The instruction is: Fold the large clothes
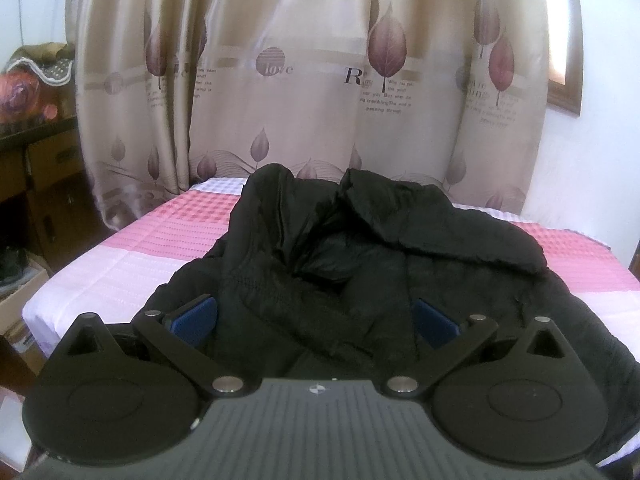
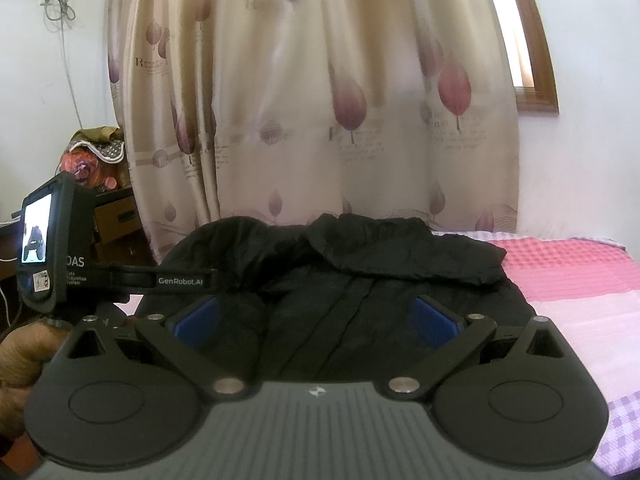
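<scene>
- Two grippers fill the bottom of their views, each with its blue pads spread wide and nothing between them: the left gripper (image 1: 316,322) and the right gripper (image 2: 316,322) are both released
- just past the left gripper's fingers (image 1: 194,320), the black jacket (image 1: 360,264) lies in a rumpled heap across the centre of the left wrist view, its near edge running under the fingers; whether the pads touch the cloth I cannot tell
- in the right wrist view the same jacket (image 2: 360,276) spreads across the middle of the frame, a stitched front band running toward the camera and a thick fold lying along its far edge
- at the left edge of the right wrist view, the other gripper's body with a lit screen (image 2: 38,236) sits above a hand (image 2: 22,348) in the lower left
- under the jacket, the bed (image 1: 132,248) wears a pink and white checked sheet, with a lilac checked patch at the lower right of the right wrist view
- behind the bed, a beige curtain (image 1: 320,80) printed with purple leaves fills the upper centre
- at the far left, a wooden shelf (image 1: 44,160) carries bundled fabric
</scene>
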Action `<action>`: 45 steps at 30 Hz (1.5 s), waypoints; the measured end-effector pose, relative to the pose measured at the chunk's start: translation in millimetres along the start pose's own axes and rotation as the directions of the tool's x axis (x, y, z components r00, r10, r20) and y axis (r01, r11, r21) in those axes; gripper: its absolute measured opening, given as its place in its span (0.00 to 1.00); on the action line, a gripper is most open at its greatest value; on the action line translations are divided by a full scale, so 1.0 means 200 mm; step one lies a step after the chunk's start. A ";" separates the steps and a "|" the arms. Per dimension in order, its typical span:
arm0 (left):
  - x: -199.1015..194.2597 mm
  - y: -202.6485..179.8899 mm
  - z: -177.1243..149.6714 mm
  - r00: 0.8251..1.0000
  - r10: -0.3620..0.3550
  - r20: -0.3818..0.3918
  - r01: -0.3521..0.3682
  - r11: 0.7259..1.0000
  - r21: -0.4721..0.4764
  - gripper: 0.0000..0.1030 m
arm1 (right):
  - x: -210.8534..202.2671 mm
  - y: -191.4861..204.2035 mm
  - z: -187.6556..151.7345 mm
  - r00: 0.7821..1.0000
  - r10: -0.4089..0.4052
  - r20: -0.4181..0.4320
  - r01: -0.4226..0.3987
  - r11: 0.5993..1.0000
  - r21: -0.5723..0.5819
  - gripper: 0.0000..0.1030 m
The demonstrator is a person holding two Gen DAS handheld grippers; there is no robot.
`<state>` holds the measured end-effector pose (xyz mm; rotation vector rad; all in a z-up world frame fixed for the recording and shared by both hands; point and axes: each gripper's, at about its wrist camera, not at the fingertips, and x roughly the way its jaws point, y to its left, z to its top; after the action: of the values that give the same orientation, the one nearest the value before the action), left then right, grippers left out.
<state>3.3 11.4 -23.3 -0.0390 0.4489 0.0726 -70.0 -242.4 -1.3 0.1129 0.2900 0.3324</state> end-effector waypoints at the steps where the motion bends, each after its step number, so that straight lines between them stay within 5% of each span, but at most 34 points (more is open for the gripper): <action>1: 0.00 0.00 0.00 1.000 0.001 0.000 -0.001 1.000 0.000 1.00 | 0.00 0.00 0.00 1.000 0.000 -0.001 0.000 1.000 0.001 1.00; 25: 0.02 0.03 -0.02 1.000 -0.003 -0.011 0.004 1.000 0.013 1.00 | 0.03 0.02 0.00 1.000 0.003 -0.026 -0.003 1.000 0.000 1.00; 42: 0.18 0.37 -0.08 0.993 -0.091 -0.069 0.096 0.993 0.076 0.98 | 0.15 -0.01 -0.04 0.996 0.015 -0.092 -0.011 0.999 0.045 1.00; 43: 0.20 0.37 -0.08 0.991 -0.107 -0.078 0.113 0.991 0.077 0.96 | 0.15 -0.01 -0.04 0.995 0.014 -0.095 -0.009 0.999 0.045 1.00; 45: 0.24 0.37 -0.09 0.986 -0.141 -0.092 0.148 0.986 0.078 0.72 | 0.17 -0.02 -0.05 0.994 0.008 -0.104 -0.003 0.999 0.045 1.00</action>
<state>32.3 86.3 -62.1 0.0087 0.5343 -0.0911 -41.4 -233.5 -19.4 0.1409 0.4011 0.3380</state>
